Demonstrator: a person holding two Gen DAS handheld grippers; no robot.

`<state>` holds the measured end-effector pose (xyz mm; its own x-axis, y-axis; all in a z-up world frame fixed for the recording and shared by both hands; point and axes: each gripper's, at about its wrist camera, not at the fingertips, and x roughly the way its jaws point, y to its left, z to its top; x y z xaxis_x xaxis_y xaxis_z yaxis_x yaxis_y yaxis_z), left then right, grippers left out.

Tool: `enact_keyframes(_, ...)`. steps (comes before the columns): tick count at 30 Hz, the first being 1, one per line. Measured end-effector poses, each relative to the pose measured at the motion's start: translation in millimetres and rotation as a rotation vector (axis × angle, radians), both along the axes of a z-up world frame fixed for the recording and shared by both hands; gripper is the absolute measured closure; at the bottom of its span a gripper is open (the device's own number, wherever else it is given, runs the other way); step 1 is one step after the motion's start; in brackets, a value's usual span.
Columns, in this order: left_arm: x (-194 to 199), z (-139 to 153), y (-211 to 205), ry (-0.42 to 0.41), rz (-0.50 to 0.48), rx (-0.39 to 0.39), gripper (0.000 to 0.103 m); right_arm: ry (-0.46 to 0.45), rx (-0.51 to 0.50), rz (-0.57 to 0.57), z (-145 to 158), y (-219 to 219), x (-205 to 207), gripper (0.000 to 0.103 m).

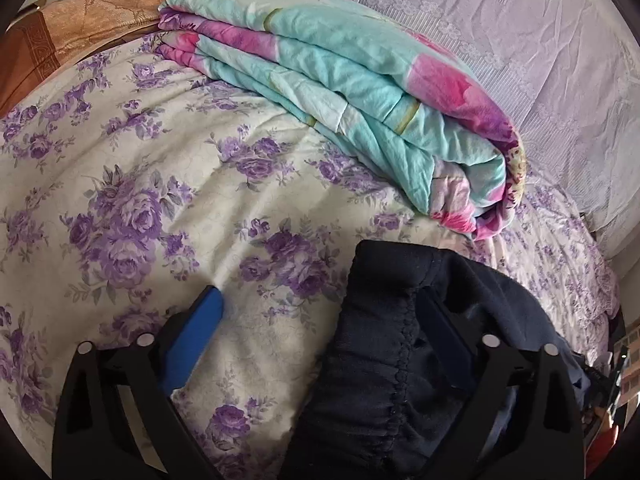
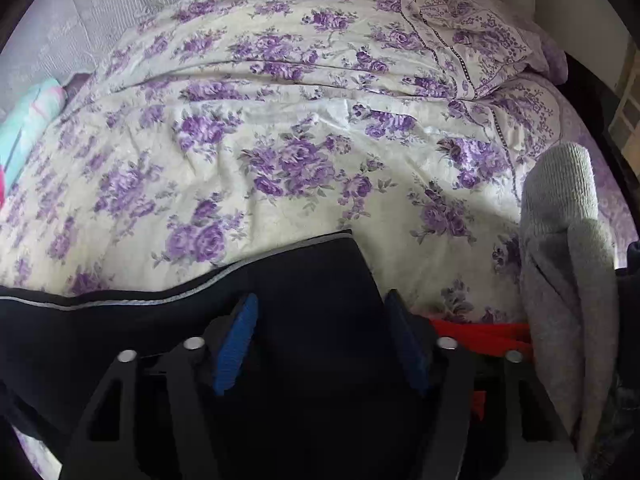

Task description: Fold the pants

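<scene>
Dark pants (image 1: 384, 360) fill the bottom of both wrist views, lying on a bed cover (image 1: 132, 184) printed with purple flowers. Left gripper (image 1: 320, 304) stands wide: its blue left pad sits over bare cover, its right finger is sunk in or behind the gathered waistband fabric, so only part of it shows. Can't tell if that finger touches the cloth; no pinch visible. Lower part of the pants is cut off by the frame edge and the gripper body.

Right gripper (image 2: 320, 304) is narrower, both blue pads over a pants end with a thin grey stripe (image 2: 160, 300) along its edge. Cloth lies between the pads, but whether they press on it is hard to make out; a gap shows on each side. Pants run off the left edge here.

Red item (image 2: 484, 336) peeks out right of that gripper, mostly hidden, can't identify. Grey knit garment (image 2: 560, 240) stands at the right edge, cut off below.

Folded teal-and-pink quilt (image 1: 360, 92) lies beyond the pants, near but apart, close to the curtain (image 1: 520, 40) side. Brown pillow (image 1: 80, 20) top left, partly cropped. Open cover lies left of the pants and ahead of the right gripper.
</scene>
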<state>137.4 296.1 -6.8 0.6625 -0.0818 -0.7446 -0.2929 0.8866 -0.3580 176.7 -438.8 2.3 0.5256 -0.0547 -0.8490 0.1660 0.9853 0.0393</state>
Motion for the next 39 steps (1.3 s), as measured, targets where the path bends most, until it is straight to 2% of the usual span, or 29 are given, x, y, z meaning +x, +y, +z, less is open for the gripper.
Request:
enact_keyframes(1,3.7,1.1,-5.2,0.015,-0.01,0.033,0.026,-0.031,0.007,0.001,6.6,-0.1,-4.3,0.081)
enact_keyframes(2,5.8,4.5,-12.5,0.018,-0.042,0.063,0.046,-0.064,0.021,0.006,14.5,-0.3,-8.6,0.086)
enact_keyframes(3,8.2,8.2,-20.3,0.017,-0.089,0.075,0.078,-0.113,0.043,0.008,25.7,-1.3,-14.2,0.087)
enact_keyframes(4,9.7,13.8,-28.8,0.025,-0.113,0.108,0.08,-0.17,0.044,0.004,39.7,-0.7,-19.5,0.088)
enact_keyframes(6,8.1,30.9,-43.8,0.0,-0.088,0.236,0.091,-0.304,0.029,0.007,72.5,0.5,-30.9,0.088)
enact_keyframes(8,3.9,45.5,-46.9,-0.051,-0.061,0.269,0.095,-0.397,-0.002,0.011,98.0,4.0,-35.4,0.088)
enact_keyframes(9,2.1,52.6,-43.8,-0.078,-0.026,0.257,0.103,-0.425,-0.023,0.015,104.2,4.9,-32.6,0.088)
enact_keyframes(11,1.8,63.0,-30.9,-0.131,0.078,0.234,0.103,-0.417,-0.09,0.005,100.3,7.2,-18.6,0.088)
enact_keyframes(12,8.3,64.5,-27.0,-0.129,0.132,0.235,0.103,-0.374,-0.126,0.001,88.6,10.0,-4.5,0.088)
enact_keyframes(13,15.2,59.0,-19.3,-0.101,0.157,0.227,0.103,-0.311,-0.172,0.003,72.6,13.1,10.6,0.085)
enact_keyframes(14,25.4,46.1,-13.7,-0.035,0.15,0.2,0.103,-0.224,-0.232,0.013,52.6,20.0,23.6,0.078)
enact_keyframes(15,32.1,31.2,-10.2,0.032,0.147,0.174,0.103,-0.143,-0.305,0.019,32.8,25.6,35.9,0.077)
enact_keyframes(16,33.7,19.4,-9.8,0.074,0.148,0.161,0.103,-0.102,-0.363,0.007,19.1,29.3,37.5,0.077)
enact_keyframes(17,29.0,12.8,-8.5,0.088,0.138,0.148,0.103,-0.106,-0.372,-0.004,13.9,30.3,32.5,0.076)
enact_keyframes(18,20.8,11.6,-7.8,0.072,0.119,0.131,0.103,-0.139,-0.327,-0.011,17.8,27.3,23.8,0.073)
enact_keyframes(19,11.2,14.7,-5.5,0.054,0.096,0.115,0.102,-0.175,-0.272,-0.024,23.9,22.7,10.7,0.065)
enact_keyframes(20,-0.2,18.5,-2.6,0.046,0.074,0.105,0.089,-0.217,-0.221,-0.036,34.2,19.1,-2.1,0.06)
enact_keyframes(21,-11.3,21.7,-0.3,0.05,0.058,0.107,0.063,-0.265,-0.159,-0.044,47.4,14.3,-18.1,0.06)
enact_keyframes(23,-38.3,27.3,3.0,0.052,0.037,0.122,0.038,-0.322,0.01,-0.03,66.8,11.7,-52.4,0.053)
enact_keyframes(25,-66.7,27.9,3.8,0.074,-0.005,0.117,0.037,-0.304,0.218,0.045,72.4,18.5,-81.1,0.047)
enact_keyframes(27,-99.5,26.0,6.6,0.086,-0.039,0.059,0.037,-0.284,0.329,0.124,70.4,38.1,-109.5,0.047)
enact_keyframes(31,-161.9,18.5,6.7,0.107,-0.079,-0.119,0.037,-0.307,0.321,0.233,64.9,85.4,-159.9,0.037)
enact_keyframes(36,-206.5,0.3,-18.8,0.157,-0.138,-0.181,0.037,-0.349,0.347,0.32,60.3,126.1,-200.3,0.035)
enact_keyframes(39,-204.8,-7.9,-27.8,0.133,-0.138,-0.204,0.028,-0.34,0.358,0.313,54.4,130.6,-207.8,0.033)
